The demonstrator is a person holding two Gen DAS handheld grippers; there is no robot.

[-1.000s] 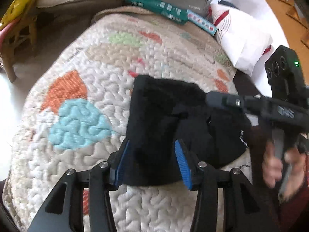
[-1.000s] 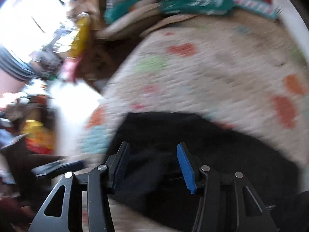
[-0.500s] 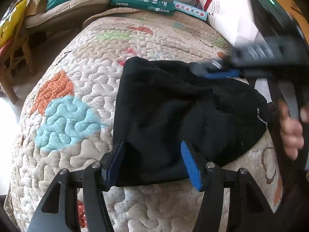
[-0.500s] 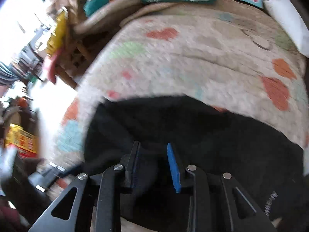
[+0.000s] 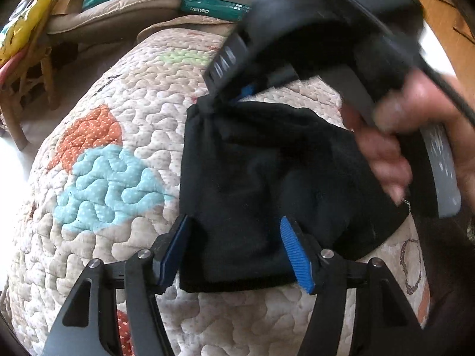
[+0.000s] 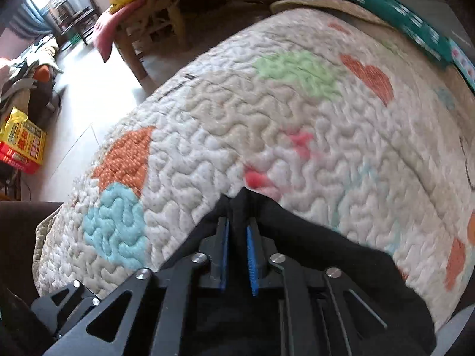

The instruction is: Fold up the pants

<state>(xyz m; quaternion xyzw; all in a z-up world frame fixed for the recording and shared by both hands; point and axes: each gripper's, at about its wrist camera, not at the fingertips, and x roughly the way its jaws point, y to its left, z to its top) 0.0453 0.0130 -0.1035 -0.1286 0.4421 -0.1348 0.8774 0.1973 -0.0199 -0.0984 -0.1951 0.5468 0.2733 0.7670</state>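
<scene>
The black pants (image 5: 261, 184) lie folded in a bundle on the quilted cover (image 5: 118, 184). My left gripper (image 5: 234, 249) is open, its blue pads on either side of the bundle's near edge. My right gripper (image 6: 237, 231) is shut on the pants (image 6: 311, 246) at their far left corner. In the left wrist view the right gripper (image 5: 237, 96) comes in from the upper right, held by a hand (image 5: 415, 136), and pinches that corner.
The quilt (image 6: 267, 124) has coloured heart patches. A green packet (image 5: 213, 9) and cushions (image 5: 112, 20) lie at its far end. A wooden chair (image 6: 142, 38) and a red and yellow box (image 6: 23, 145) stand on the floor to the left.
My right gripper moved to the bundle's far left corner and closed on the cloth. My left gripper stayed open at the near edge.
</scene>
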